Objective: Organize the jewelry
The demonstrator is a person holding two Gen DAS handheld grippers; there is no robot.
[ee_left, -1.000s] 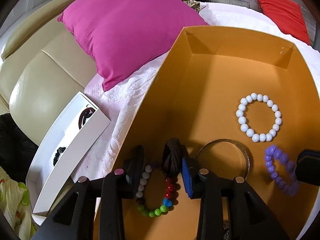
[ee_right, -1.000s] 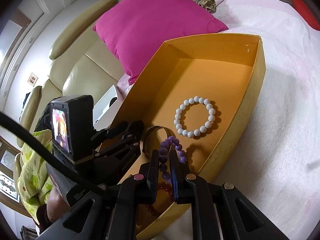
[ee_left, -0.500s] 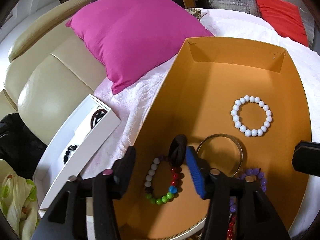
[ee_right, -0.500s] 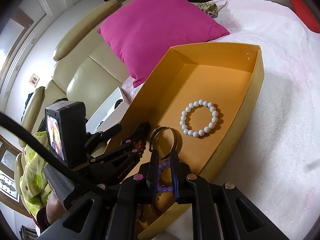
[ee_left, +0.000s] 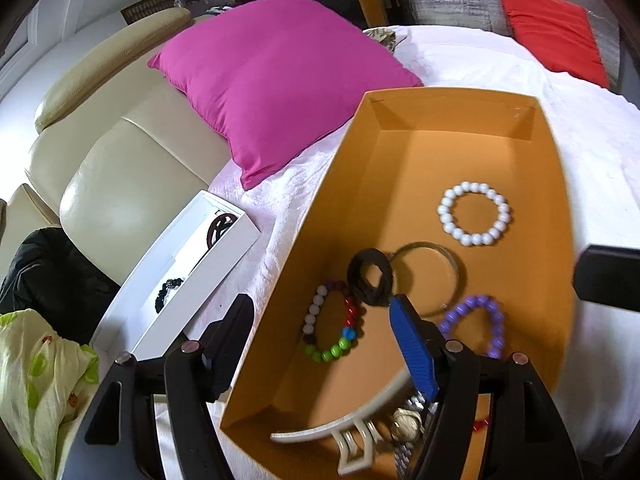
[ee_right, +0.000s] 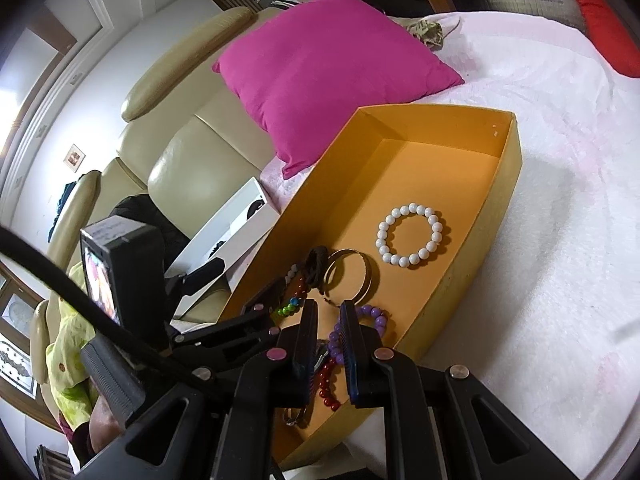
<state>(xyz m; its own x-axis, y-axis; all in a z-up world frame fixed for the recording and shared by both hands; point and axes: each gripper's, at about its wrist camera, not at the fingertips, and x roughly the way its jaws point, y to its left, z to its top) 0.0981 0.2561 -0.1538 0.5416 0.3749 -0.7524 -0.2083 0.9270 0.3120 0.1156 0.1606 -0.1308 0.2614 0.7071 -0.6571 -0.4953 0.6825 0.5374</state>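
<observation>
I count five pieces laid out on the floor of the shallow orange cardboard box: the ring of white pearl-like beads towards the far end, the thin silver metal bangle, the dark fabric hair tie just beside it, the multicoloured bead bracelet and the purple bead bracelet. So that end of the job looks done.

My left gripper is empty and its jaws are opening above the multicoloured bracelet, with nothing between them. My right gripper has its jaws nearly together; the purple beads show in the narrow gap, but I judge they lie on the box floor behind rather than pinched.

What is left sits at the near end of the box: a white plastic hair claw, a metal wristwatch and a string of red beads, heaped together. The white open box outside on the bed also holds a couple of dark items, too small to identify.
</observation>
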